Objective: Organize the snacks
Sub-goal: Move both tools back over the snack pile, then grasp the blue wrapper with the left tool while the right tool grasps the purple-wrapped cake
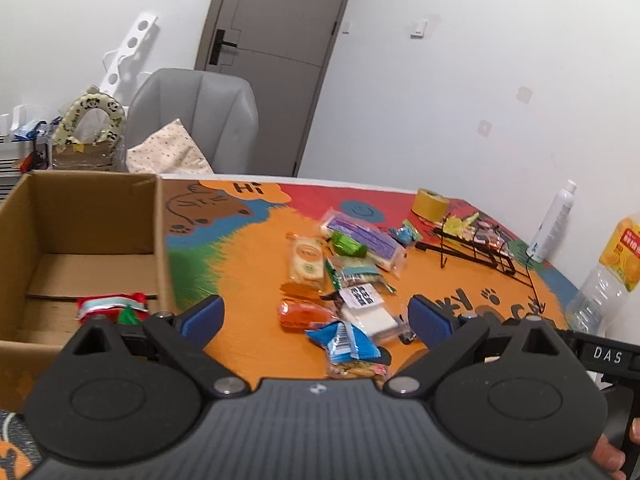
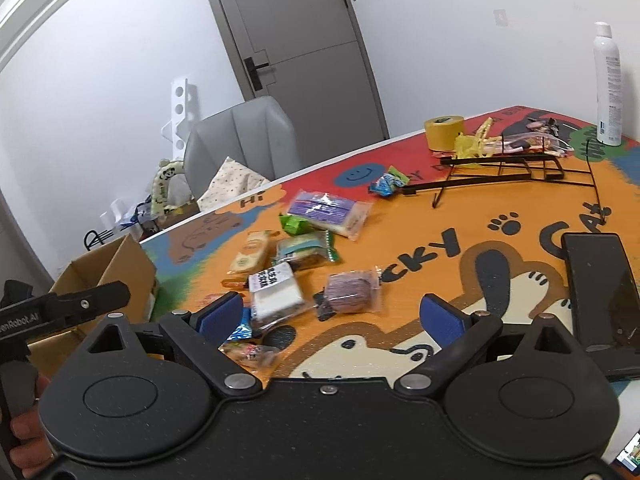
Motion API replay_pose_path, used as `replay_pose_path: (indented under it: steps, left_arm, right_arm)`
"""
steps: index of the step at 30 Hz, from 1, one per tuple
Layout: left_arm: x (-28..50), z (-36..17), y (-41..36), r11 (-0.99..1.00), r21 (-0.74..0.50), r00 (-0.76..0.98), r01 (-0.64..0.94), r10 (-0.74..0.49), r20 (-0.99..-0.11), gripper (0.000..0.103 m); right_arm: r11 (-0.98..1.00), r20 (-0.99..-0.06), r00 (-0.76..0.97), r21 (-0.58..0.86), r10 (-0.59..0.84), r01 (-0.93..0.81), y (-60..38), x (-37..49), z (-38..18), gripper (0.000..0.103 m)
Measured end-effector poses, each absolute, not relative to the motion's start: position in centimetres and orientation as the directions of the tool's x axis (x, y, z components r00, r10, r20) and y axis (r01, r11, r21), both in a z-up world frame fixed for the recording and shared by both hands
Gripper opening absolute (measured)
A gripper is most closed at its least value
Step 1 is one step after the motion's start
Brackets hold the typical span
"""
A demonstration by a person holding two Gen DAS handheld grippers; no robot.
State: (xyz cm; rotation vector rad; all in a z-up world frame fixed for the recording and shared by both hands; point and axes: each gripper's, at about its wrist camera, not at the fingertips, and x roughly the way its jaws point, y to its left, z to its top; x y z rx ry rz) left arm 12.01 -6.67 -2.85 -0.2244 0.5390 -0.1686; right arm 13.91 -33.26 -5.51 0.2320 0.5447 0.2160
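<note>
A pile of wrapped snacks lies on the colourful table mat (image 1: 248,264): a purple pack (image 1: 362,238), a green packet (image 1: 348,245), a beige pack (image 1: 306,260), an orange pack (image 1: 302,314), a white pack (image 1: 366,308) and a blue packet (image 1: 346,342). A cardboard box (image 1: 80,216) at the left holds a red snack pack (image 1: 110,306). My left gripper (image 1: 316,320) is open and empty above the near snacks. My right gripper (image 2: 332,316) is open and empty, just in front of a brown wrapped cake (image 2: 350,292) and the white pack (image 2: 276,292).
A black wire rack (image 1: 480,250) lies on its side at the right, with a yellow tape roll (image 1: 430,204), a white spray bottle (image 1: 554,222) and a juice bottle (image 1: 608,276) near it. A black phone (image 2: 600,292) lies at the right. A grey chair (image 1: 196,120) stands behind the table.
</note>
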Motion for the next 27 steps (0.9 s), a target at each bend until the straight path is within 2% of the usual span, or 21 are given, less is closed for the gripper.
replay_pose_path:
  steps: [4,9,17,27]
  left_arm:
    - [13.1,-3.7,-7.8,0.963,-0.245,0.836,0.108,-0.222,-0.502,0.097]
    - [14.0,-4.3,-9.3,0.979,-0.177,0.844,0.1,-0.178,-0.506,0.097]
    - [15.4,-5.4,-10.7,0.974,-0.196,0.824,0.118,-0.206,-0.529,0.096]
    - [18.5,-8.3,-11.8,0.972,-0.218,0.776,0.088,-0.204,-0.597,0.093]
  right_arm:
    - [0.95,-0.494,0.827,0.28,0.266,-0.138,-33.7,14.4,-6.0,0.094]
    - [0.949,-0.512,0.814,0.284,0.274,-0.14,-33.8,15.4,-6.9,0.09]
    - [0.942,-0.534,0.793,0.3,0.294,-0.148,-33.9,17.2,-8.2,0.087]
    - [0.939,-0.557,0.772,0.311,0.305,-0.147,-34.1,19.2,-9.5,0.085]
